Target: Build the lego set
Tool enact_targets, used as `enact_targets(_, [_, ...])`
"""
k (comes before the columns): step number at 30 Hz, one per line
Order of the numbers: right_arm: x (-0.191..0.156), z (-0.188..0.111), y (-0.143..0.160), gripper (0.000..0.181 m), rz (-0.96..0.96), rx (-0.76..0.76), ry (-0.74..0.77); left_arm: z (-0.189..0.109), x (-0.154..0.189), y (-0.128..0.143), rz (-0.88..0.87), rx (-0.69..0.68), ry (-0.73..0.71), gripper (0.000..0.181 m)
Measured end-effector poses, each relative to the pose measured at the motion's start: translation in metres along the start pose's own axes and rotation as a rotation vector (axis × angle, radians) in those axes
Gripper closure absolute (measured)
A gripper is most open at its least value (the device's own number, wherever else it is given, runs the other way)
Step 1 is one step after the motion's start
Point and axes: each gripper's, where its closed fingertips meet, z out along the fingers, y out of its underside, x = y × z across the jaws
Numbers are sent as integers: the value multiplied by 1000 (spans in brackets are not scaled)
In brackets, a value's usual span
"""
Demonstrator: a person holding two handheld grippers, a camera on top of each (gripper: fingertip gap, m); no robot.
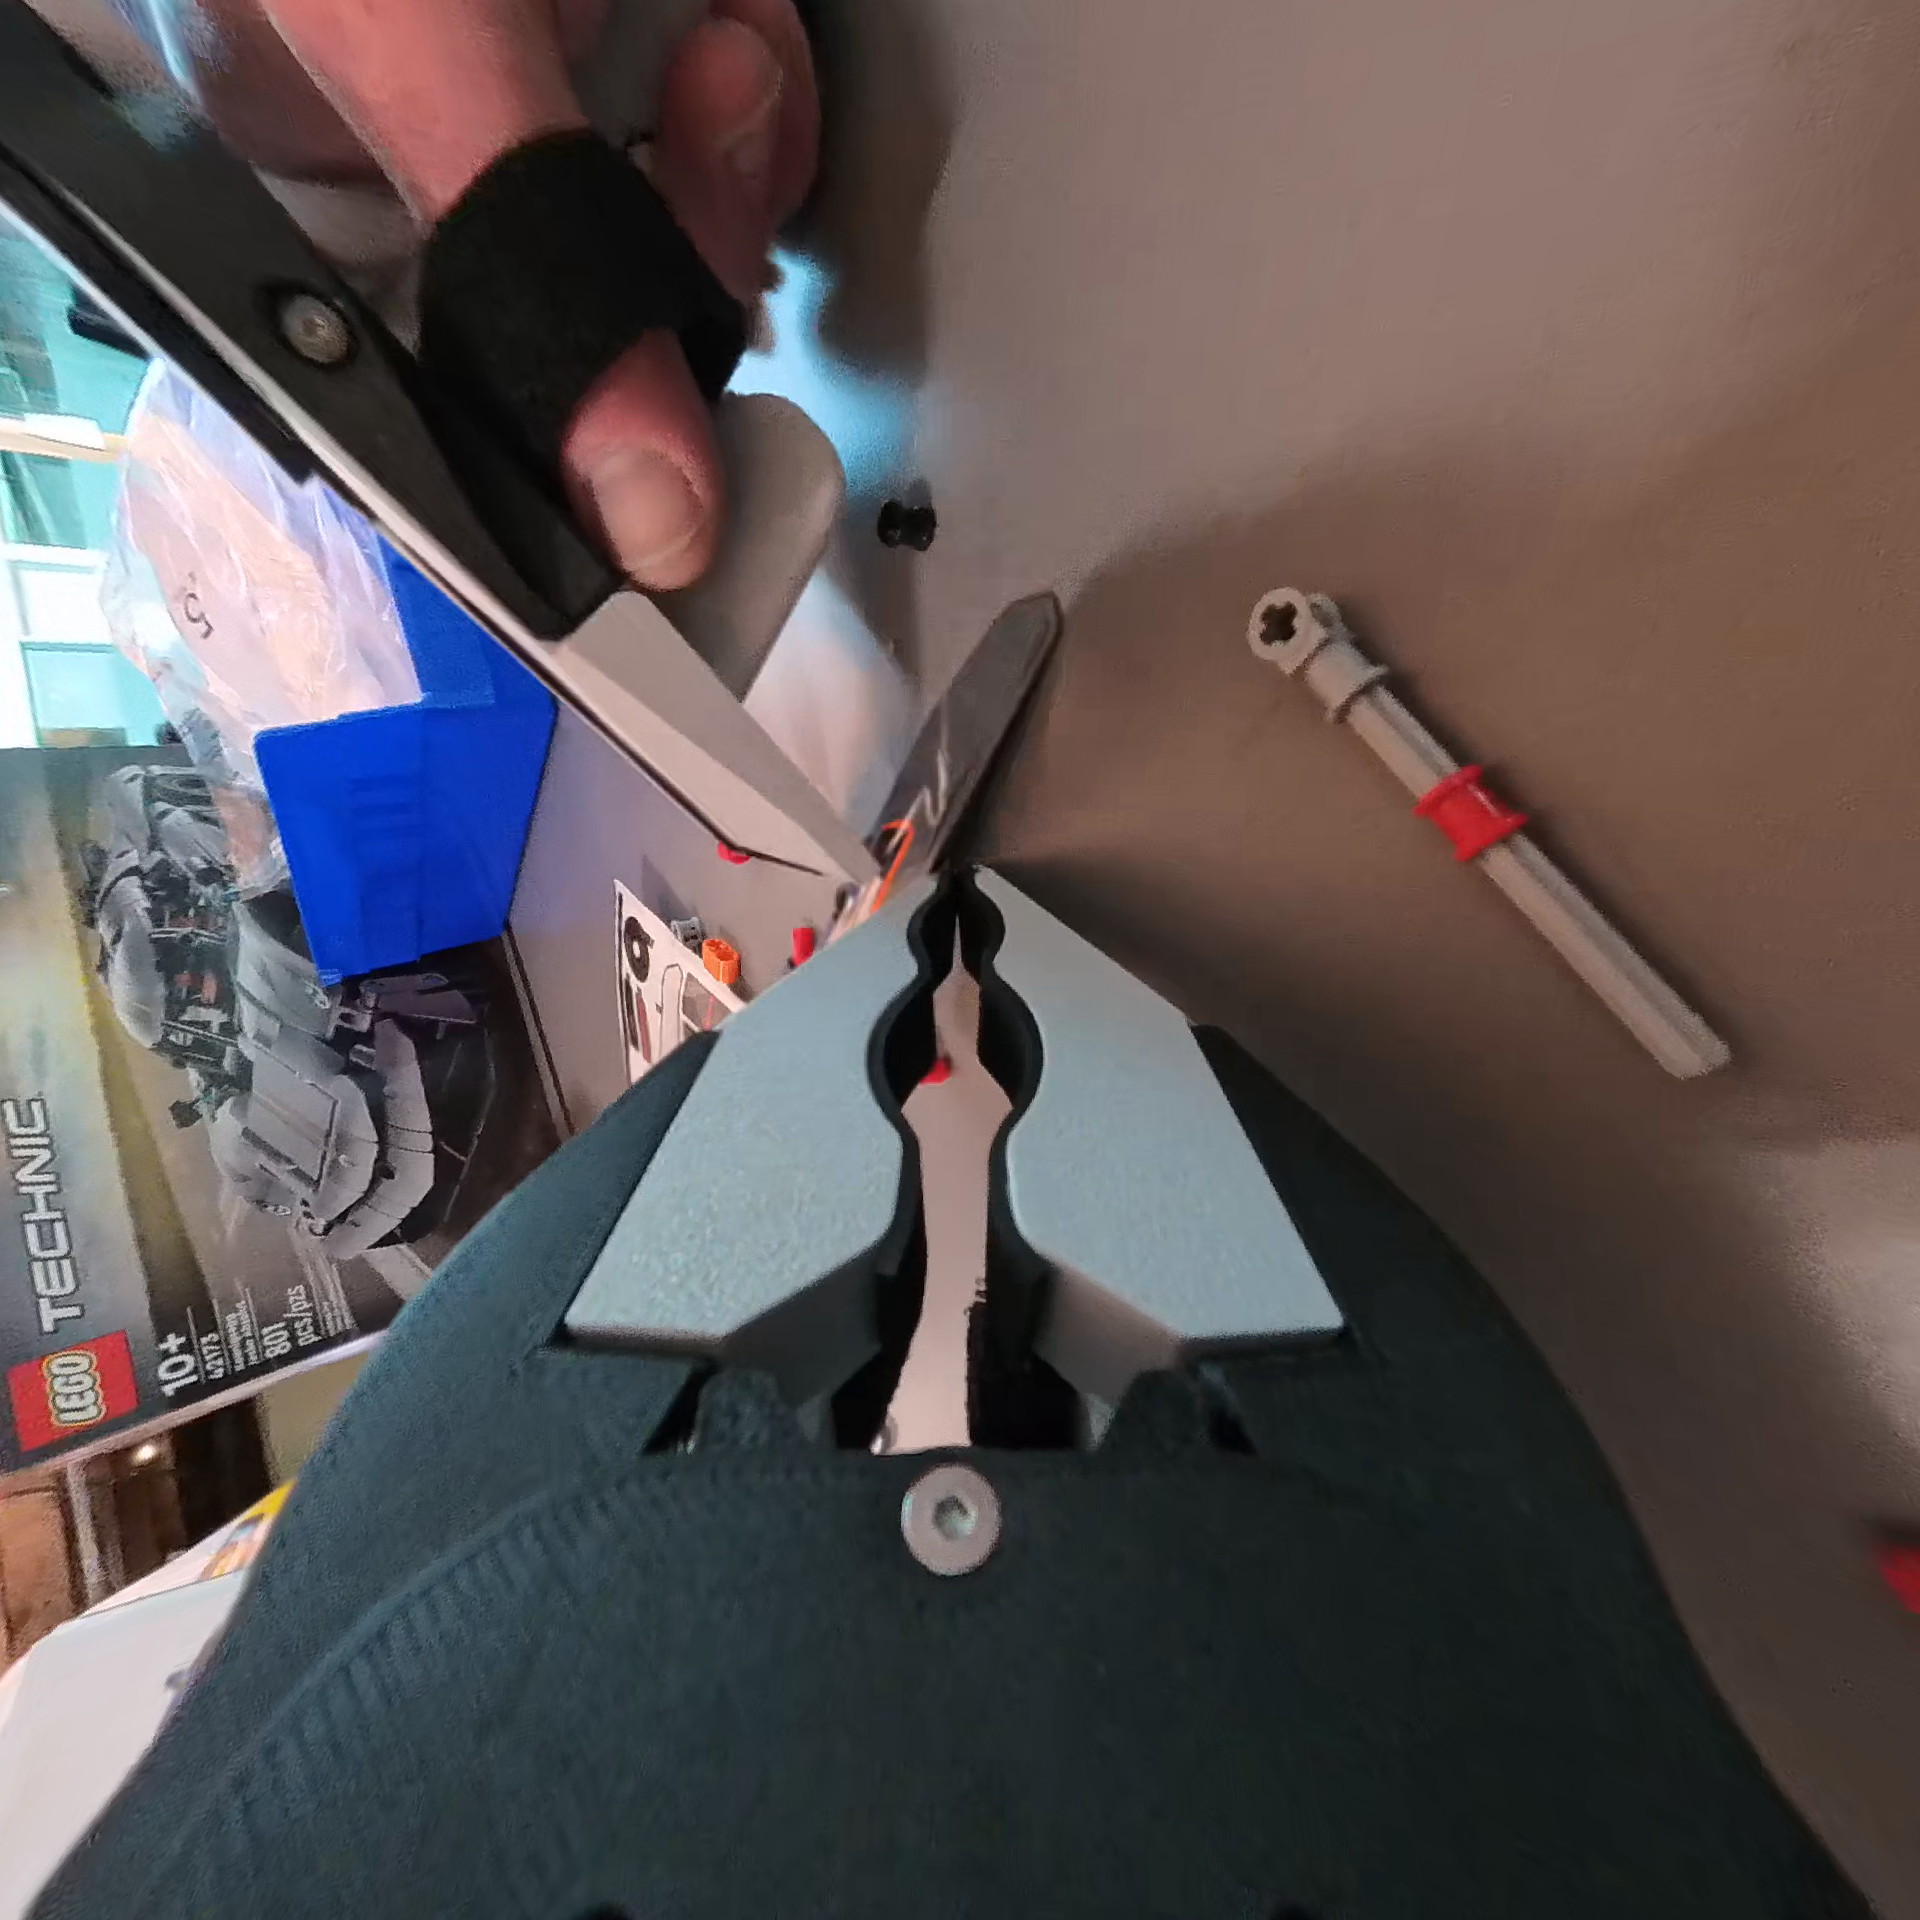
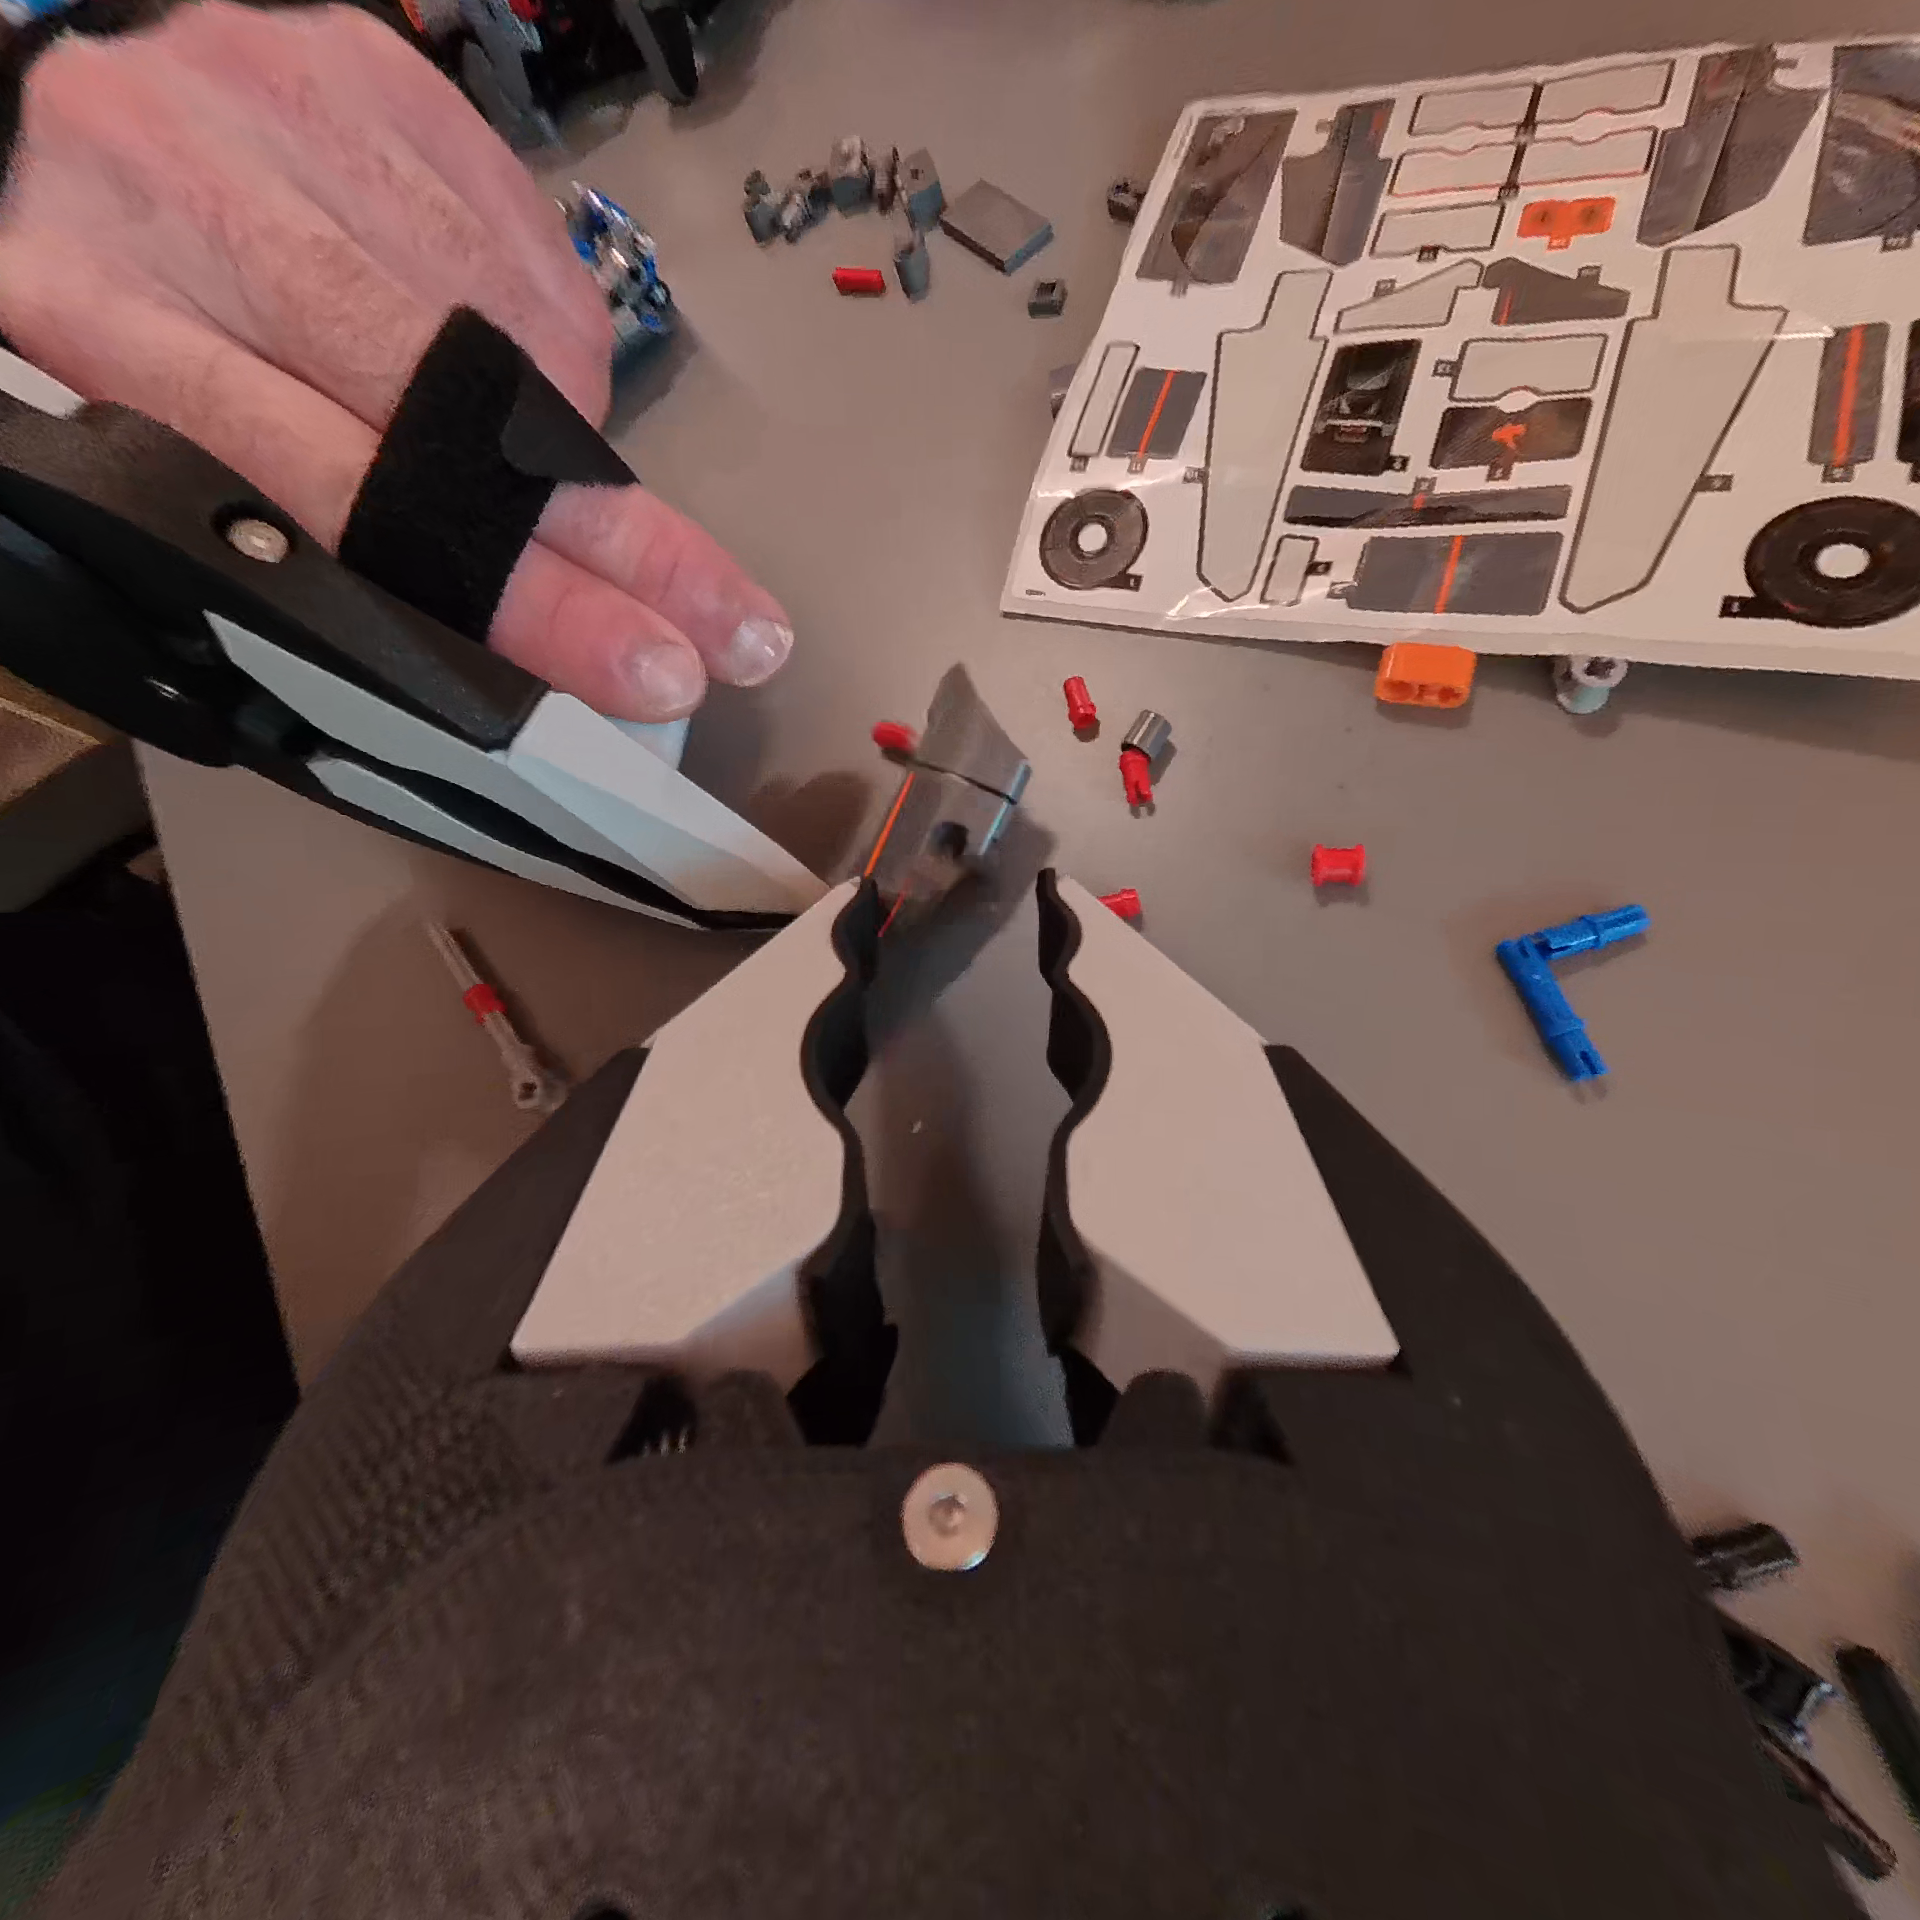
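A dark grey panel (image 2: 951, 769) with an orange stripe stands tilted just above the grey table (image 2: 1351, 1195). My left gripper (image 1: 956, 883) is shut, and the panel's lower end (image 1: 977, 727) sits right at its tips. In the right wrist view the left gripper (image 2: 805, 899) comes in from the left with a hand on it, its tips closed at the panel's lower corner. My right gripper (image 2: 951, 883) is open. The panel lies just beyond its tips, and its pads do not press on it. Its fingers (image 1: 707, 727) reach in from the upper left in the left wrist view.
A sticker sheet (image 2: 1455, 364) lies at the far right. Red pins, a red bush (image 2: 1337, 864), an orange beam (image 2: 1423, 673) and a blue L-shaped piece (image 2: 1558, 977) are scattered on the table. A grey axle with a red bush (image 1: 1455, 810) lies nearby. A blue bin (image 1: 405, 831) and the set's box (image 1: 156, 1143) stand at the table's edge. Less than 4 cm separates the two grippers' tips. The red bush (image 2: 1337, 864) sits 5 centimeters or so from the ends of my right fingers.
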Motion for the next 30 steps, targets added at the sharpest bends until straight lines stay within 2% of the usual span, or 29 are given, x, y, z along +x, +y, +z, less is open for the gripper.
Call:
enact_targets(3, [1,1,0,151,-7,-8,-4,0,0,0,20,-9,0,181])
enact_targets(6, [2,-5,-6,152,18,47,-12,-4,-3,2,-4,1,5,181])
enact_targets(10, [3,-11,-4,152,19,63,16,-22,-25,9,-86,31,-11,180])
enact_targets(13, [1,-16,1,151,3,74,75,-22,-42,22,-138,31,-39,171])
enact_targets(16, [-7,-21,10,146,-24,76,161,-3,-33,39,-155,-44,11,153])
enact_targets(20, [-24,-28,23,141,-76,74,257,6,-24,45,-178,-73,27,163])
enact_targets(26, [-27,-28,31,141,-124,42,335,-11,-6,31,-210,-82,133,167])
enact_targets(30, [-27,-32,31,140,-188,34,396,-20,-14,31,-238,-63,113,165])
